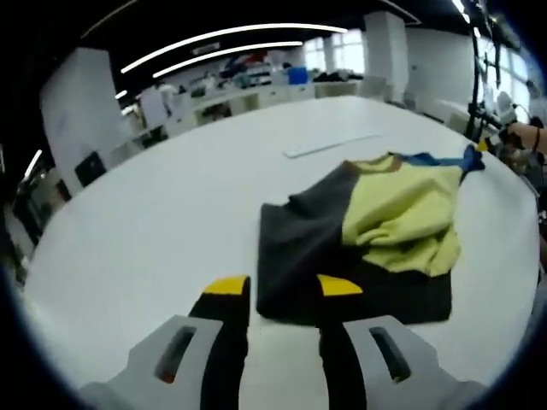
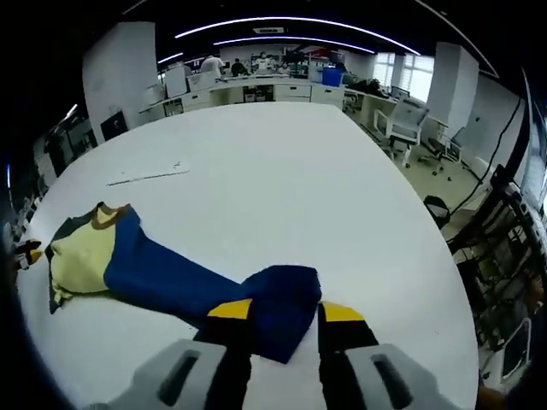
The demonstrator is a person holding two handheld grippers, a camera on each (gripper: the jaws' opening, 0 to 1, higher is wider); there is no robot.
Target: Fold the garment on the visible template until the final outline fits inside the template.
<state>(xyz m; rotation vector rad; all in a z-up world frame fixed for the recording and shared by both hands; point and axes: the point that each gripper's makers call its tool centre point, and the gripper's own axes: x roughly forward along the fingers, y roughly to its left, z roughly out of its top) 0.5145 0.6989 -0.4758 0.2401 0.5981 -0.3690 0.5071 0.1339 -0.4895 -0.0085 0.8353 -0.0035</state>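
Left gripper view recorded the garment [image 1: 367, 248] lying on the white table [image 1: 154, 222], just ahead of the left gripper [image 1: 284, 287]. It lay crumpled rather than flat: a dark grey panel at the near and left side, a rumpled yellow-green panel heaped over it, and a narrow blue strip at the far edge. The left gripper's yellow-tipped jaws stood apart with nothing between them, the right tip over the garment's near dark edge; whether it touched the cloth could not be determined. A pale flat strip [image 1: 329, 145] lay on the table beyond the garment. Right gripper view showed the same garment [image 2: 162, 273] from another side, stretched in a long band across the table [image 2: 299, 188]: a yellow part with a brown collar at the far left, then a blue length running to a folded blue end. That blue end sat between the jaws of the right gripper [image 2: 286, 310]; whether they pinched it could not be determined. The pale strip [image 2: 147, 177] lay beyond.
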